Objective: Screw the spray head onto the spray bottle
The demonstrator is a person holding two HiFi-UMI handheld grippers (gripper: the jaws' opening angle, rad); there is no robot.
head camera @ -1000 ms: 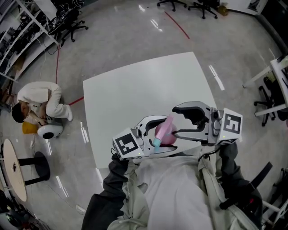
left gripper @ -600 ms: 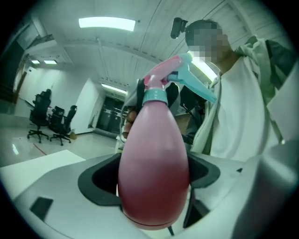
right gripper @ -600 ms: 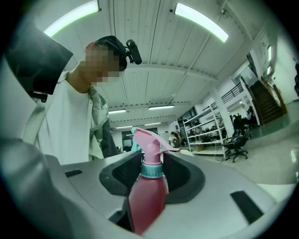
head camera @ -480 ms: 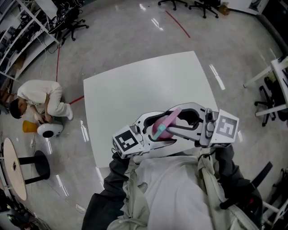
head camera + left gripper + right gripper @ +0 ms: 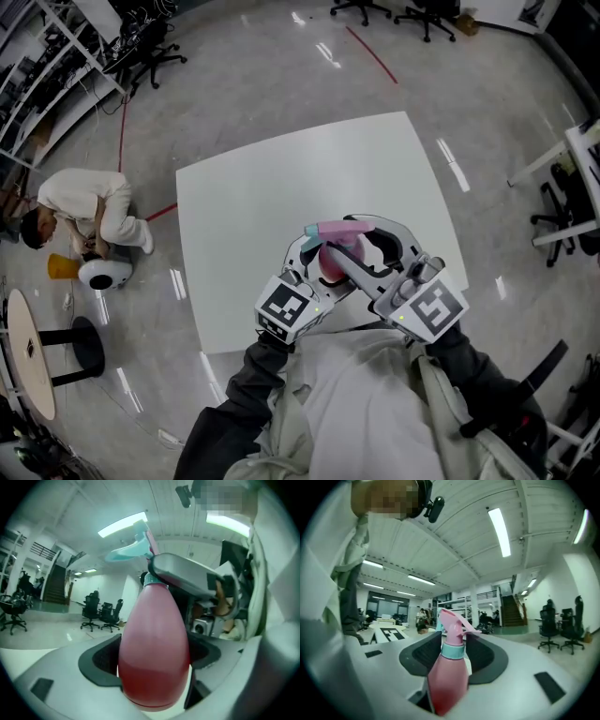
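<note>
Bottle (image 5: pixel 330 266) over table (image 5: pixel 239 202) by near edge, body in left claw (image 5: pixel 152 654), right claw (image 5: pixel 453 656) just closed round spray head (image 5: pixel 451 623)

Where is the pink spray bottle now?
The pink spray bottle hangs over the white table's near edge in the head view, its body in the left gripper, its collar in the right gripper's jaws, which just closed.
</note>
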